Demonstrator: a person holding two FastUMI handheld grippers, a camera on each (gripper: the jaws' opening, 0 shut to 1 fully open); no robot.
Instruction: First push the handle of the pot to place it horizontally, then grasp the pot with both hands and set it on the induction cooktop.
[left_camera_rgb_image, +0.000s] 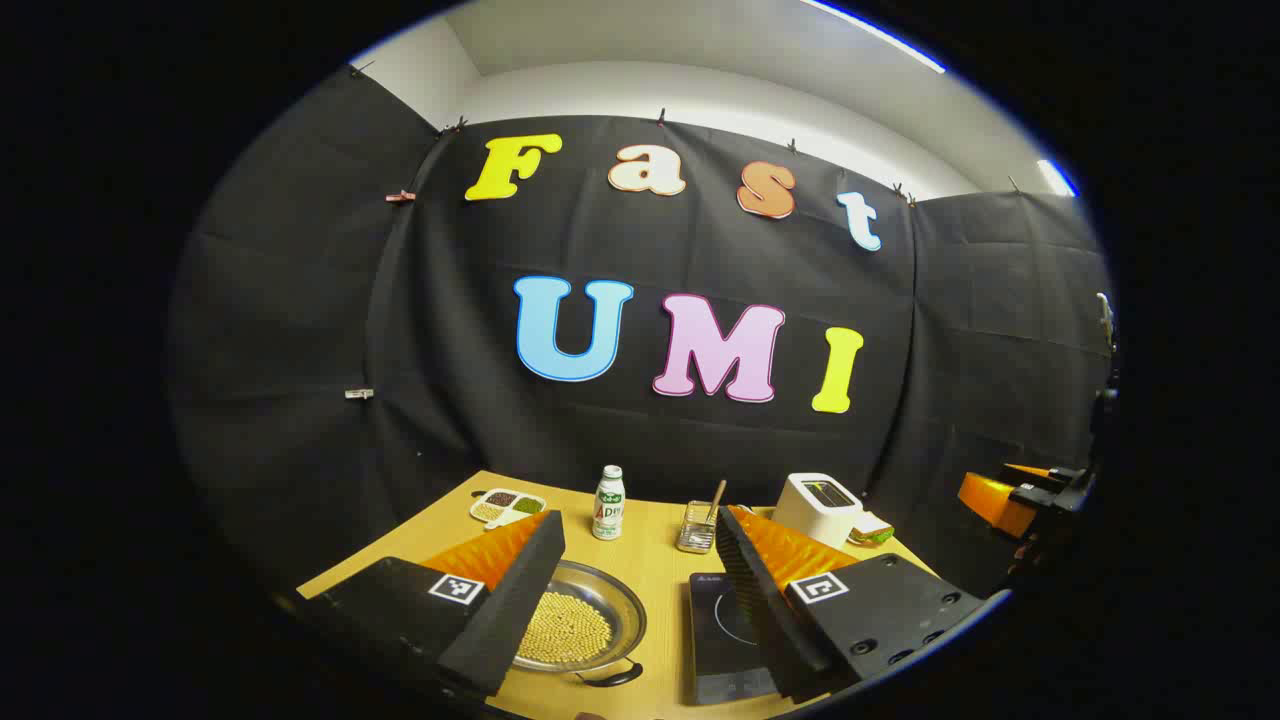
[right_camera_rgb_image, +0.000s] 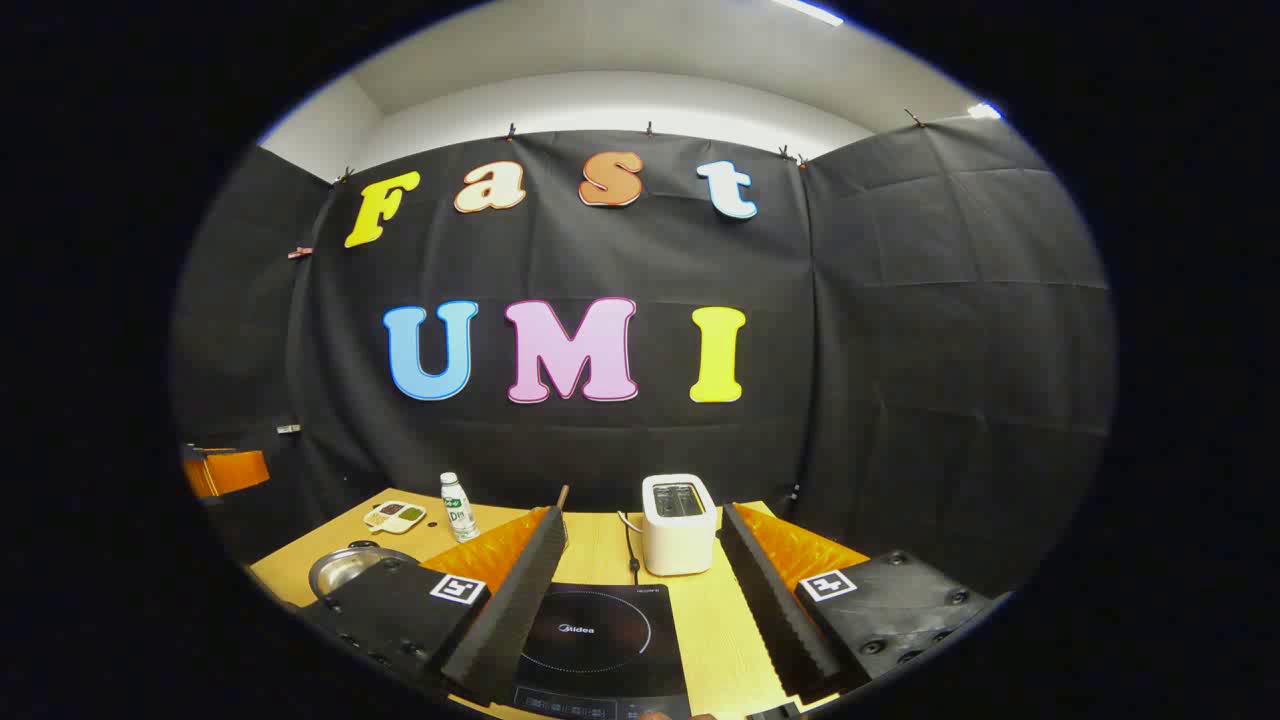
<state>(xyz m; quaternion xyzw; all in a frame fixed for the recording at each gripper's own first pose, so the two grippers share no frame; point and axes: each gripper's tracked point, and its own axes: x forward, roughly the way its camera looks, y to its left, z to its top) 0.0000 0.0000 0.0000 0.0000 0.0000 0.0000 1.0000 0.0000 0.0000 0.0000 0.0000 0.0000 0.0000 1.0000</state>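
Note:
A shallow metal pot holding yellow beans sits on the wooden table, with a black loop handle at its near rim. To its right lies the black induction cooktop. My left gripper hovers open above and in front of both, with its fingers apart and nothing between them. In the right gripper view the cooktop lies between the fingers of my open right gripper. The pot is low at the left, partly hidden behind a finger. The two grippers are well apart.
At the back of the table stand a divided dish of grains, a small bottle, a wire holder with a wooden-handled tool and a white toaster with its cord beside it. The booth's black cloth wall closes in the table behind.

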